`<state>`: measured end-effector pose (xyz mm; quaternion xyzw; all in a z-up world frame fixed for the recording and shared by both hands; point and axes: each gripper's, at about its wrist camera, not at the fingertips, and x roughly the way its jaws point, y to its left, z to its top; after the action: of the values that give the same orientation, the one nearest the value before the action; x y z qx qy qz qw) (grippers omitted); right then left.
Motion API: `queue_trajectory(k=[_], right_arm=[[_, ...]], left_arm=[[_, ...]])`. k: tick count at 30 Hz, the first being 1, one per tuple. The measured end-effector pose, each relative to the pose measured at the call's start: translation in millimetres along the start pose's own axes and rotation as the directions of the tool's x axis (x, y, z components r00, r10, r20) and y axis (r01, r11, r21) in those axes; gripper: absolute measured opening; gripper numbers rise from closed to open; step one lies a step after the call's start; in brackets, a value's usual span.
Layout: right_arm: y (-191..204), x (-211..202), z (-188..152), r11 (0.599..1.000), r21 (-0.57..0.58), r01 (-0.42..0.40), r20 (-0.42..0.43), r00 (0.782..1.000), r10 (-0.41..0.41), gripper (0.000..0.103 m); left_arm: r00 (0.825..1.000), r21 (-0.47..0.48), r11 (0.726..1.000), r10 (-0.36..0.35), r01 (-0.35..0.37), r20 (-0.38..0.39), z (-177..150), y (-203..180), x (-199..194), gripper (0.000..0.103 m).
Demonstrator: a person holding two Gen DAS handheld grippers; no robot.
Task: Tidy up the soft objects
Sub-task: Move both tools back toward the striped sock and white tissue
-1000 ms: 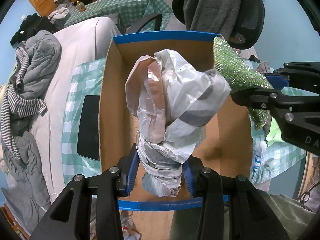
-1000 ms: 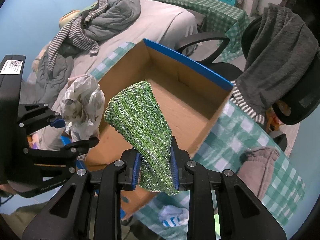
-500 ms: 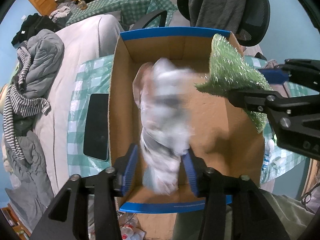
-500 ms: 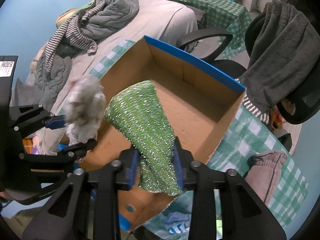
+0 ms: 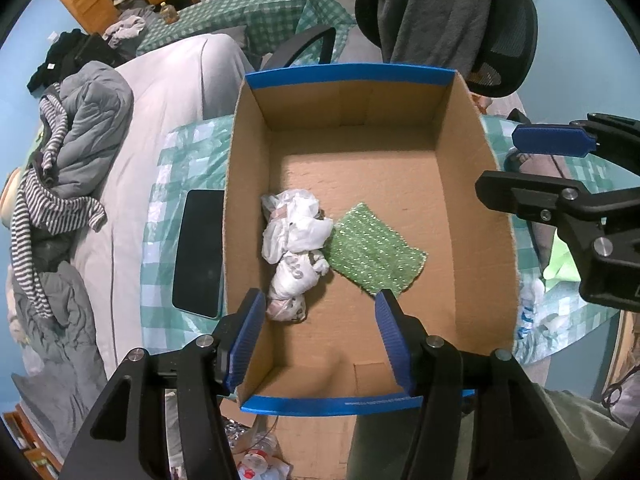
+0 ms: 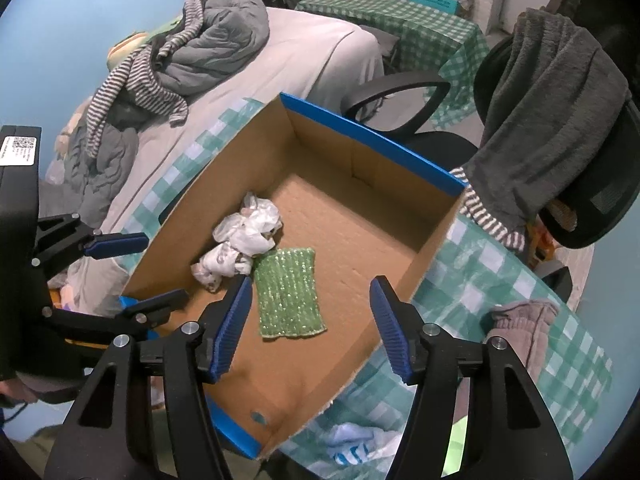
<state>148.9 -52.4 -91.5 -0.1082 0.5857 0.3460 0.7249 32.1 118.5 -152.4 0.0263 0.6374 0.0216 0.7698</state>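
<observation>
A cardboard box with blue rims (image 5: 352, 74) (image 6: 372, 136) stands on a green checked tablecloth. On its floor lie a crumpled white plastic bag (image 5: 294, 248) (image 6: 240, 242) and, touching it, a flat green sparkly cloth (image 5: 374, 254) (image 6: 288, 292). My left gripper (image 5: 322, 336) is open and empty above the box's near edge. My right gripper (image 6: 310, 326) is open and empty above the box; it also shows in the left wrist view (image 5: 532, 164) at the box's right side.
A black tablet (image 5: 198, 256) lies left of the box. A bed with grey bedding and striped clothes (image 6: 192, 52) is at the left. An office chair draped with a grey towel (image 6: 552, 104) stands behind. A grey folded cloth (image 6: 520, 332) and a white-blue item (image 6: 356, 446) lie on the tablecloth.
Both grippers opened. The white bag and the green cloth dropped from the grippers onto the box floor.
</observation>
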Motion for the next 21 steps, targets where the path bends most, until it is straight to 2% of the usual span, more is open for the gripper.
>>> queue_trajectory(k=[12,21], right_arm=[[-24.5,-31.4,-26.1,0.999,0.047,0.020,0.026,0.999,-0.021,0.063],[-56.1,-58.5,-64.2,0.992,0.112,0.053,0.030,0.998,-0.057,0.063]], left_arm=[[0.999,0.046,0.998,-0.031,0.031,0.011,-1.4,-37.2,-18.0,0.062],[0.998,0.114,0.992,-0.057,0.055,0.007,-3.2,-82.4,-23.1,0.063]])
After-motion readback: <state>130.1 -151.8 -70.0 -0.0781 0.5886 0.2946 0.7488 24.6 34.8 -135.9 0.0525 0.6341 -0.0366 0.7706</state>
